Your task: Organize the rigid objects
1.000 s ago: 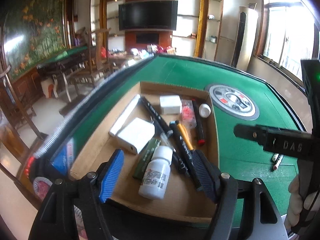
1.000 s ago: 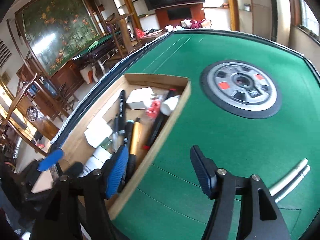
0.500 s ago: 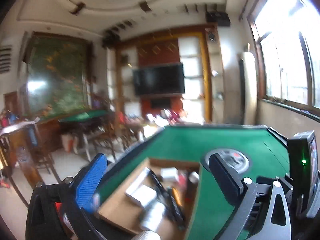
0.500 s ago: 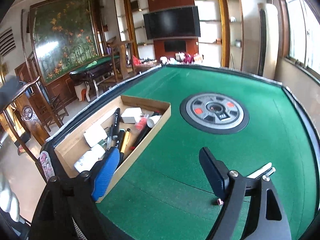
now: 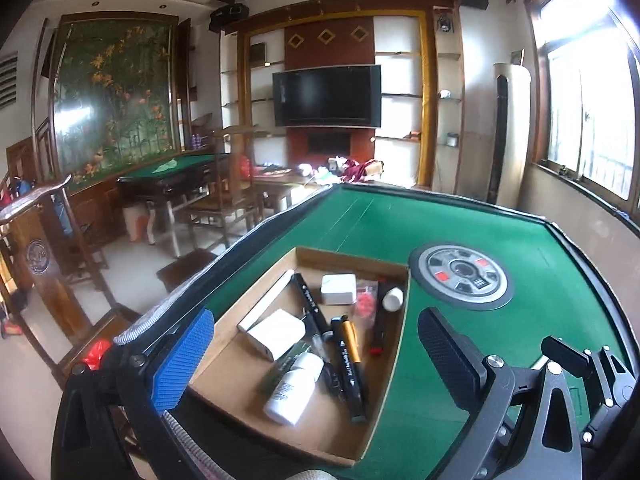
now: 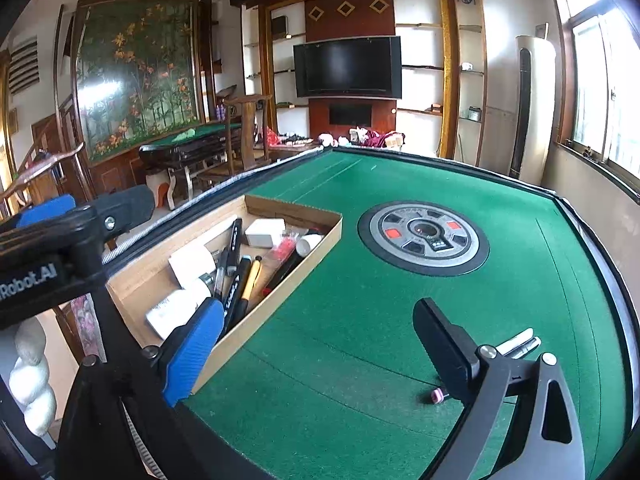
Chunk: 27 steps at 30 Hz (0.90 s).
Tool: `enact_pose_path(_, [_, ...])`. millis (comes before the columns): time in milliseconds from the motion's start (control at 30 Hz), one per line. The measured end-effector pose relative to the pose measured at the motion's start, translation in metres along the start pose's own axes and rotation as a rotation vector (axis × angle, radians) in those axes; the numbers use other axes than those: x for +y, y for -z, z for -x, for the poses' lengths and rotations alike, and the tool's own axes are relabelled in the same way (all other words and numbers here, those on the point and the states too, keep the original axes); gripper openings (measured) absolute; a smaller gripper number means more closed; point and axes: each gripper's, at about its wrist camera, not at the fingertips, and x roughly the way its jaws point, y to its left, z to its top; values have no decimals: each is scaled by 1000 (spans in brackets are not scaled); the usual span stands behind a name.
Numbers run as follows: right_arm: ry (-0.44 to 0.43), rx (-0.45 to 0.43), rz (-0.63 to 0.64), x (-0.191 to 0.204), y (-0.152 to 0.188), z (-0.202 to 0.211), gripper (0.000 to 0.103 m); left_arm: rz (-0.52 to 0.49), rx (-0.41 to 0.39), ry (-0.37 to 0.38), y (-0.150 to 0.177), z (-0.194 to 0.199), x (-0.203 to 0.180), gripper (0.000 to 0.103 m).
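1. Your left gripper [image 5: 312, 364] is spread wide, with nothing between its jaws; they have just been opening. It hangs over the near end of the box [image 5: 348, 258], clear of everything in it.
2. Your right gripper [image 6: 320, 344] is also spread and holds nothing; its jaws have just been opening too. It sits above the bare green felt [image 6: 400, 184], just right of the box's long wall.
3. The box lies on the table's left side, by the padded edge. Inside it you have a white bottle [image 5: 294, 386] lying on its side at the near end, black pens [image 5: 348, 364] beside it, one with an orange barrel, a white block [image 5: 276, 334], a long white stick [image 5: 266, 300] along the left wall, a white adapter [image 5: 339, 289] at the far end, a red packet [image 5: 366, 300] and a black marker [image 5: 378, 320] by the right wall.
4. Two pens [image 6: 518, 344] still lie on the felt, partly hidden behind your right gripper's black finger [image 6: 442, 344].
5. A small pink piece [image 6: 436, 396] lies on the felt just beside that finger; what it is cannot be told.
6. The round panel [image 6: 424, 236] sits mid-table, well apart from the box.
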Motion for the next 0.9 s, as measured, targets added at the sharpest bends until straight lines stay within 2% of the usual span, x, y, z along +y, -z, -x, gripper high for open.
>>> enact_pose_path(433, [7,64,55,17,6,-30,95,31,116,-7,10,-42,16,102])
enact_pose_path(733, [7,88,111,34,2,-43,95,75,155,-17,12,-62,34,103])
enact_pose_path(900, [-9,103,120,37,1,-46,95,62,192,-34,13,-69,37,103])
